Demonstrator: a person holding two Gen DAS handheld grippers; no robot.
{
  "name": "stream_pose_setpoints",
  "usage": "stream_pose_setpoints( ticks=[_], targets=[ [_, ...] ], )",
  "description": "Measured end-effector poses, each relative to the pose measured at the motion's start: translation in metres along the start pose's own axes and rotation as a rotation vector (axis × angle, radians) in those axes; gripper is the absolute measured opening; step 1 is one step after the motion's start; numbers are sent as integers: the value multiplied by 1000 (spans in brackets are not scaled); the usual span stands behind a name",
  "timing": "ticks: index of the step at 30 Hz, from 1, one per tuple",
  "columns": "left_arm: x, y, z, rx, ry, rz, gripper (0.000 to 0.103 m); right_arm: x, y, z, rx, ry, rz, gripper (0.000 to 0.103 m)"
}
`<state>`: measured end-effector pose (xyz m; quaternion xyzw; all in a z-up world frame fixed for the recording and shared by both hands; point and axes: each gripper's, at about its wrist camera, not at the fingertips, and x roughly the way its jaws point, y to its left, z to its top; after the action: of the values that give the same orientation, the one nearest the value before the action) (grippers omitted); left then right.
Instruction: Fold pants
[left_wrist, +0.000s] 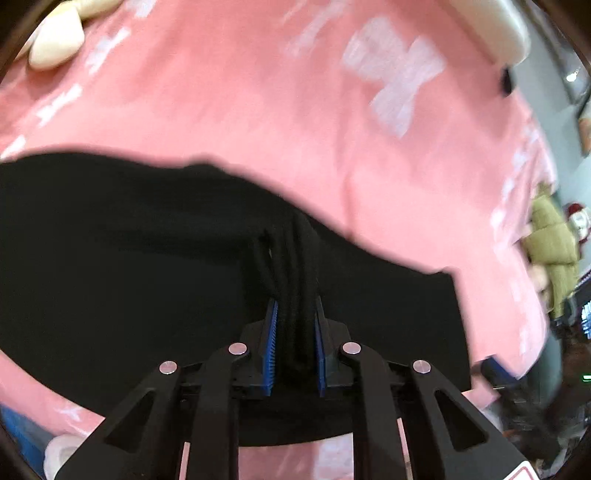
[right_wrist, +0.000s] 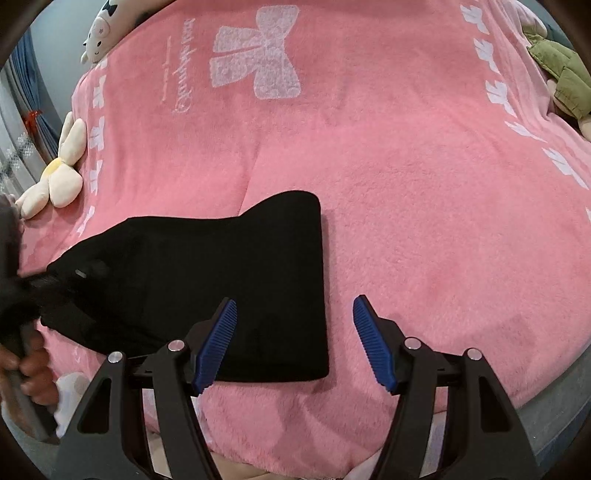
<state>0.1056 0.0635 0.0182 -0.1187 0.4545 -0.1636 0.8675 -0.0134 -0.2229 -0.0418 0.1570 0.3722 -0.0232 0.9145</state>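
Black pants (right_wrist: 229, 280) lie folded on a pink blanket (right_wrist: 406, 184). In the left wrist view my left gripper (left_wrist: 294, 321) is shut on a bunched ridge of the pants (left_wrist: 291, 258), with thick folds of cloth pinched between its blue pads. The rest of the pants (left_wrist: 110, 277) spreads dark to the left. In the right wrist view my right gripper (right_wrist: 293, 332) stands open just above the near right corner of the pants, with nothing between its pads. A hand (right_wrist: 33, 373) holds the left gripper's handle at the pants' left end.
A flower-shaped plush (right_wrist: 55, 173) and a cow plush (right_wrist: 101, 33) lie at the blanket's left edge. An olive-green jacket (right_wrist: 565, 77) rests at the far right. A white bow print (right_wrist: 258, 51) marks the blanket's far middle. The bed's near edge runs below the grippers.
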Motion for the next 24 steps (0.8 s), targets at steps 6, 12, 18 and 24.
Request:
stream_pose_setpoints(
  ticks=[6, 12, 18, 24],
  targets=[
    [27, 36, -12, 3, 83, 178, 22, 21, -10, -9, 13, 64, 14, 64],
    [-28, 46, -25, -24, -102, 153, 58, 45, -3, -14, 86, 125, 151, 64],
    [-61, 95, -36, -170, -124, 197, 60, 66, 5, -13, 156, 113, 237, 27],
    [-74, 102, -46, -198, -111, 240, 60, 27, 15, 7, 54, 14, 187, 21]
  ],
)
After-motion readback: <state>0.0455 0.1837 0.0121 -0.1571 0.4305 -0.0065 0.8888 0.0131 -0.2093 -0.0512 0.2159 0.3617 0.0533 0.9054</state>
